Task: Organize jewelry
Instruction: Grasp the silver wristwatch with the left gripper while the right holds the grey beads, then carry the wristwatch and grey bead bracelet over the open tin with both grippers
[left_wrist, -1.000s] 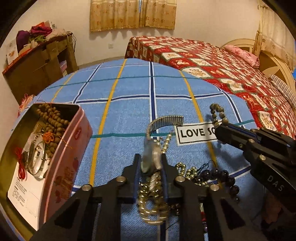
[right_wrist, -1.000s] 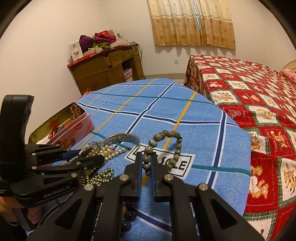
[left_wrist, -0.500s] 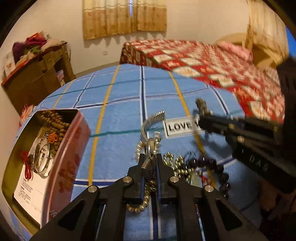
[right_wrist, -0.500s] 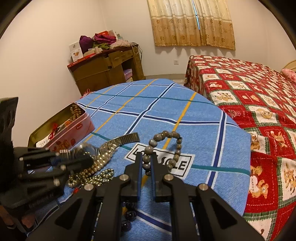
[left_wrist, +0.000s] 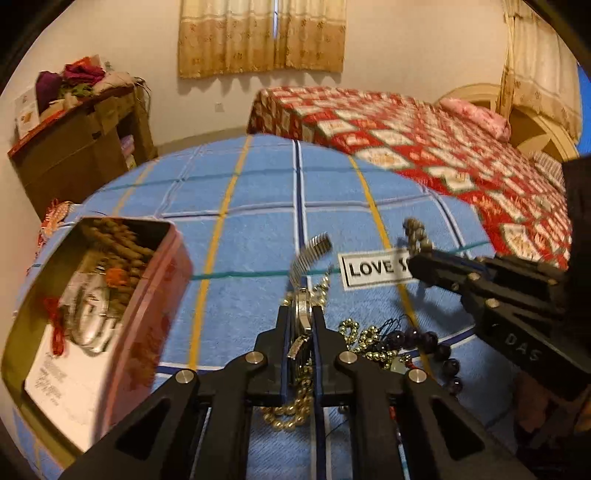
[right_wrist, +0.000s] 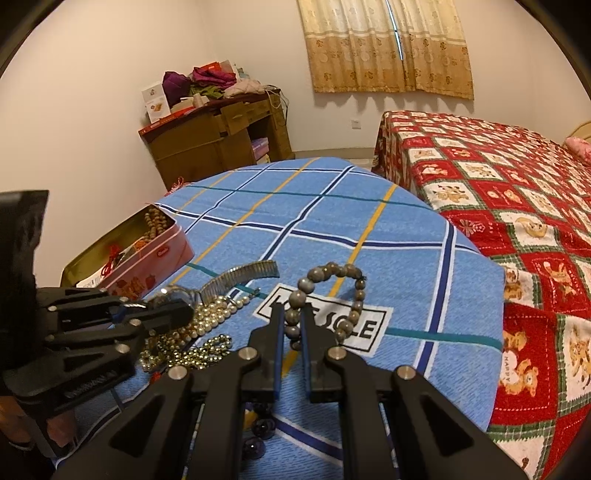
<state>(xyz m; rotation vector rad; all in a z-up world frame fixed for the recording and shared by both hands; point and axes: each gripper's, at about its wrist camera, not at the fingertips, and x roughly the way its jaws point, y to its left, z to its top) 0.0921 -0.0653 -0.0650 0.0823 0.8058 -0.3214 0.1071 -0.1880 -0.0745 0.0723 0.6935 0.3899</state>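
My left gripper (left_wrist: 301, 314) is shut on a silver watch (left_wrist: 303, 295) with a metal band (left_wrist: 310, 253), held just above the blue cloth; it also shows in the right wrist view (right_wrist: 181, 312). My right gripper (right_wrist: 291, 314) is shut on a grey bead bracelet (right_wrist: 332, 273), whose loop hangs forward; in the left wrist view the right gripper (left_wrist: 415, 262) is at the right with the bracelet (left_wrist: 415, 230). An open pink tin (left_wrist: 147, 302) at the left holds brown beads and another watch; it also shows in the right wrist view (right_wrist: 151, 258).
Pearl strands (right_wrist: 214, 314), a gold bead chain (left_wrist: 354, 334) and dark purple beads (left_wrist: 439, 350) lie on the blue checked cloth (left_wrist: 258, 229) between the grippers. A red patterned bed (right_wrist: 498, 177) is at the right and a wooden cabinet (right_wrist: 214, 144) at the back.
My left gripper has pulled back and turned left with the watch, bringing the tin closer. My right gripper has stayed still with the bracelet.
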